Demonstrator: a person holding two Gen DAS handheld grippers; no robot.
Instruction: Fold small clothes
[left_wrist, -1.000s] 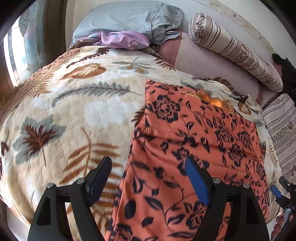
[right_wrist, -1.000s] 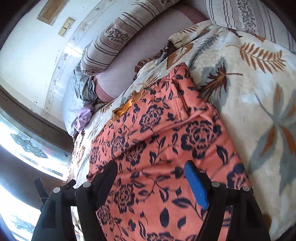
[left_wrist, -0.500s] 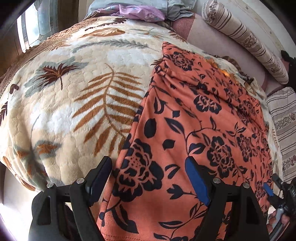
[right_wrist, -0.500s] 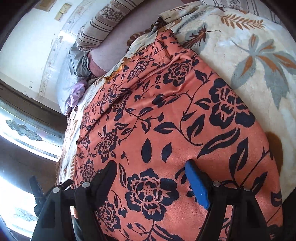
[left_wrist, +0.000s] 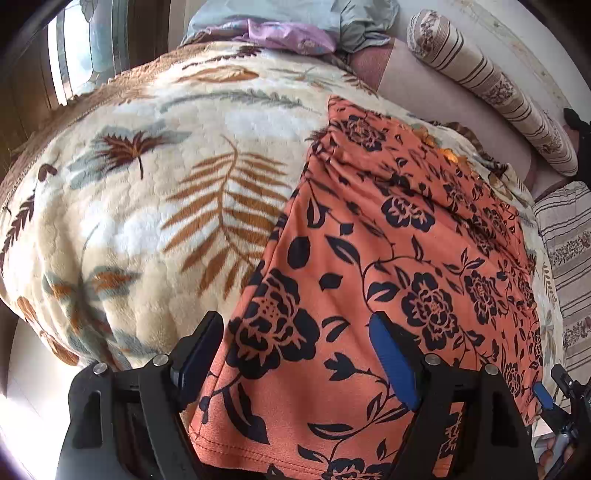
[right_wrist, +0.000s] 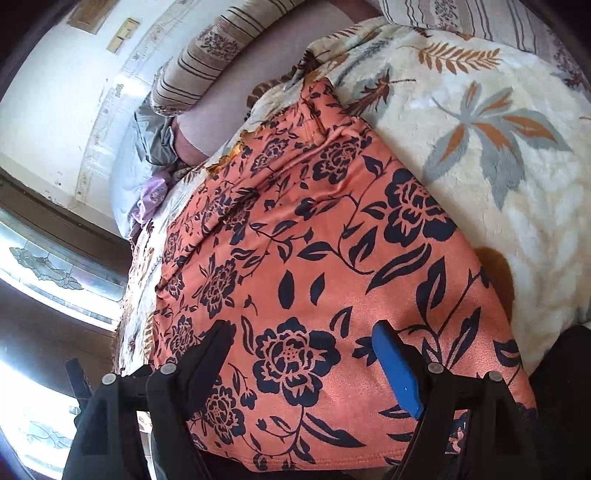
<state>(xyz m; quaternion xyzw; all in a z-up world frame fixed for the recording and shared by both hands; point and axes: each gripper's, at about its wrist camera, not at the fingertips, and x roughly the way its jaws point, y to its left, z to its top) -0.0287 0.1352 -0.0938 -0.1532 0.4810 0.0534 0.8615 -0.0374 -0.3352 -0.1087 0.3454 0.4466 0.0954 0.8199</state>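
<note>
1. An orange garment (left_wrist: 388, 258) printed with dark navy roses and leaves lies spread flat on a bed (left_wrist: 454, 122), on top of a cream fleece blanket (left_wrist: 147, 206) patterned with brown and grey leaves.
2. The garment runs from the bed's near edge, where its stitched hem hangs slightly over, toward the far side; in the left wrist view it covers the right part of the blanket.
3. The left gripper (left_wrist: 295, 354) hangs over the garment's near hem, close to its left corner. Its jaws stand wide apart and released, one black pad on the left, one blue pad on the right; cloth shows between them, but neither pad presses on it.
4. The right gripper (right_wrist: 303, 354) hangs over the same hem toward the garment's right corner. Its jaws are opening, with cloth lying below the gap and nothing clamped.
5. Along the bed's far side lie a striped bolster (left_wrist: 491, 85), a grey-blue pillow (left_wrist: 295, 14) and a crumpled lilac cloth (left_wrist: 288, 35).
6. In the right wrist view, a second striped cushion (right_wrist: 480, 18) sits at the far right corner of the bed.
</note>
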